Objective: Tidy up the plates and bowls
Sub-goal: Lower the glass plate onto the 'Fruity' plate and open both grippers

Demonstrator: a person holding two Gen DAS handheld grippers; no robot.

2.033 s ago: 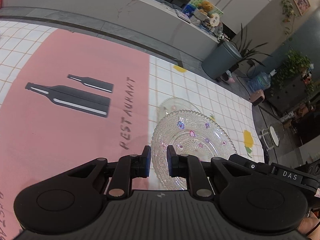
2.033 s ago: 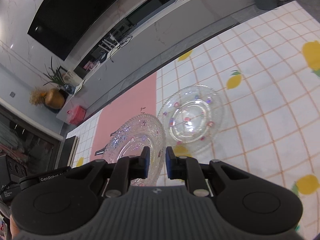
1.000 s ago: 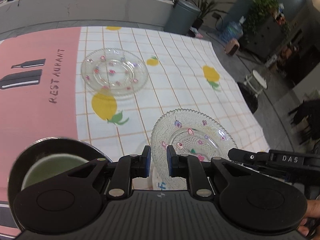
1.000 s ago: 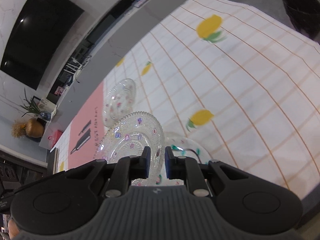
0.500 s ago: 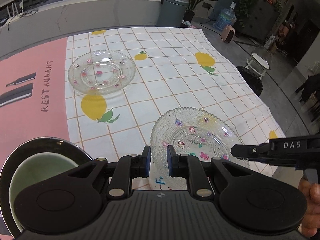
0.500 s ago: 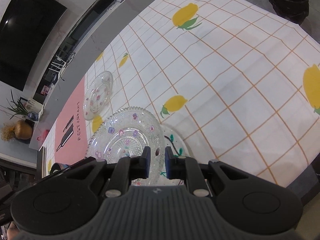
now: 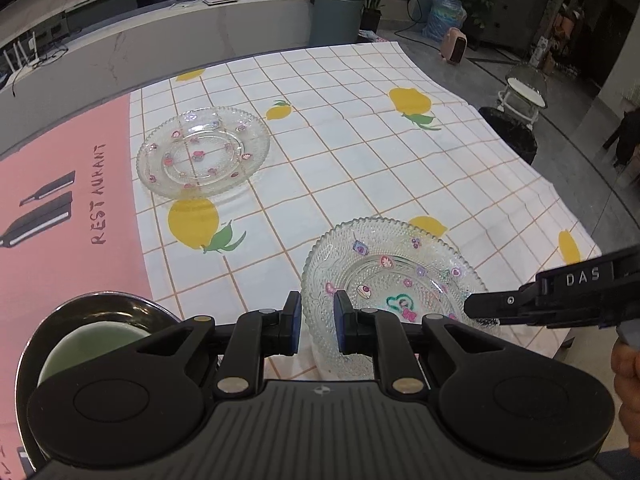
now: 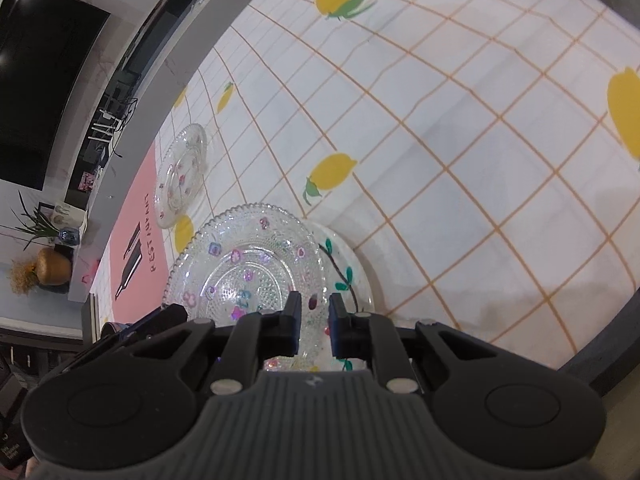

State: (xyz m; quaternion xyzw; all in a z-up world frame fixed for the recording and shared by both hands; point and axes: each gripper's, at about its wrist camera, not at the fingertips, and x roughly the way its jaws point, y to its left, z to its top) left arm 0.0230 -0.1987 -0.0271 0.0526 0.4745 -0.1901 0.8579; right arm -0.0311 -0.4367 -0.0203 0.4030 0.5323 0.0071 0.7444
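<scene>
glass is what both my grippers are pinching. going left to right in the left wrist view: a dark bowl [image 7: 100,312] with a pale green bowl [image 7: 92,344] inside is sitting at the near left, a flowered glass plate [image 7: 202,152] is lying farther back on the lemon tablecloth [image 7: 360,152], my left gripper [image 7: 316,322] is clamping the near rim of the beaded glass plate [image 7: 384,276], and my right gripper [image 8: 311,324] is gripping its opposite rim above a white leaf-painted plate [image 8: 352,268].
</scene>
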